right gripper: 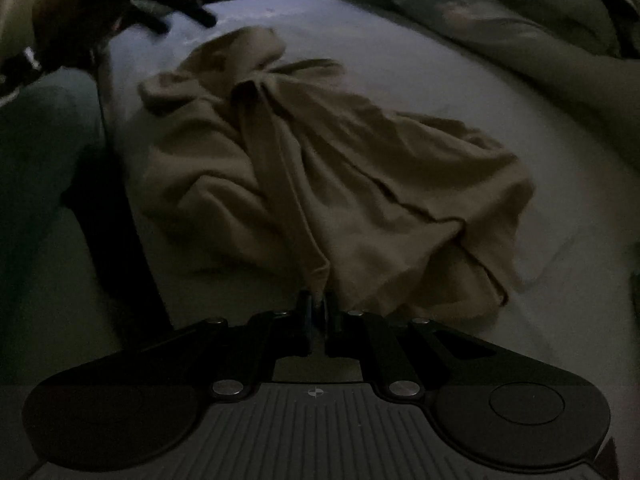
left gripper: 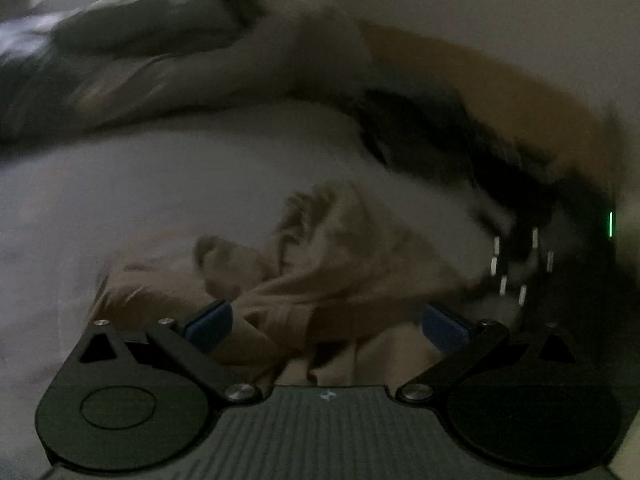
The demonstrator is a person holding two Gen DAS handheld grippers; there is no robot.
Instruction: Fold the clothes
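We are looking at a tan garment (right gripper: 320,160) lying crumpled on the pale sheet of a bed (right gripper: 420,68). In the right wrist view its long axis is running from the near edge of the bed, just in front of our right gripper (right gripper: 318,320), up and away toward the far left, where a bunched end is sitting near the bed's far side. A long folded band or placket is running along that same line, ending at our fingers. The garment's right side is spreading wide in loose folds.

We are holding the right gripper's fingers pressed together on the near end of that band, with cloth pinched between them.

Our left gripper (left gripper: 326,322) is hovering over the same tan cloth with its blue-padded fingers (left gripper: 210,322) standing apart; fabric is lying between and below them, but we are not seeing the pads pressing on it.

The left wrist view is heavily smeared, so the dark shapes across its upper half are staying unreadable to us. The room is dim. In the right wrist view, a rumpled grey-green duvet (right gripper: 540,28) is getting cut off at the upper right, and a blurred dark shape at the upper left is too unclear for us to identify.
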